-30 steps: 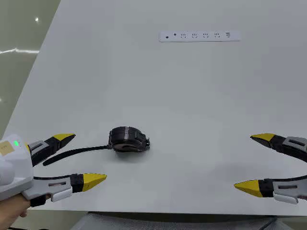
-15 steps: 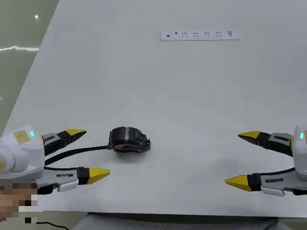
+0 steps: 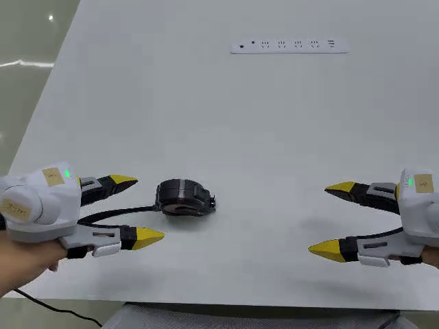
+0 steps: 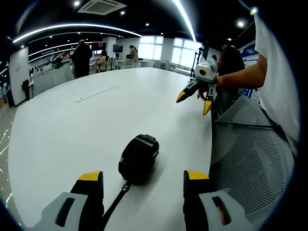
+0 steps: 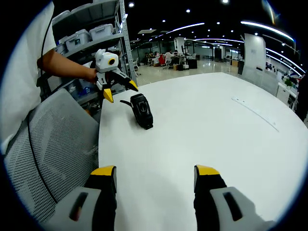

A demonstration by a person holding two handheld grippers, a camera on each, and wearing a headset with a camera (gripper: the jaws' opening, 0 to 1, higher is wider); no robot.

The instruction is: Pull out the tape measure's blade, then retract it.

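Note:
A black tape measure [image 3: 183, 198] lies on the white table [image 3: 226, 123], its black wrist strap [image 3: 120, 214] trailing left; no blade shows. My left gripper [image 3: 144, 209] stands open just left of it, yellow tips either side of the strap. In the left gripper view the tape measure [image 4: 138, 157] sits right ahead between the open jaws of my left gripper [image 4: 143, 177]. My right gripper [image 3: 328, 219] is open far to the right, holding nothing. In the right gripper view the tape measure [image 5: 142, 110] lies far ahead of my right gripper [image 5: 155, 172], with the left gripper [image 5: 118, 88] beyond it.
A white power strip [image 3: 289, 46] lies at the far side of the table. The table's near edge [image 3: 226, 303] runs just below both grippers. A mesh chair back [image 5: 48, 144] stands beside the table. People stand far off [image 4: 82, 55] in the room.
Both grippers have moved inward: the left one rightward toward the tape measure along its strap, the right one leftward. The tape measure has not moved.

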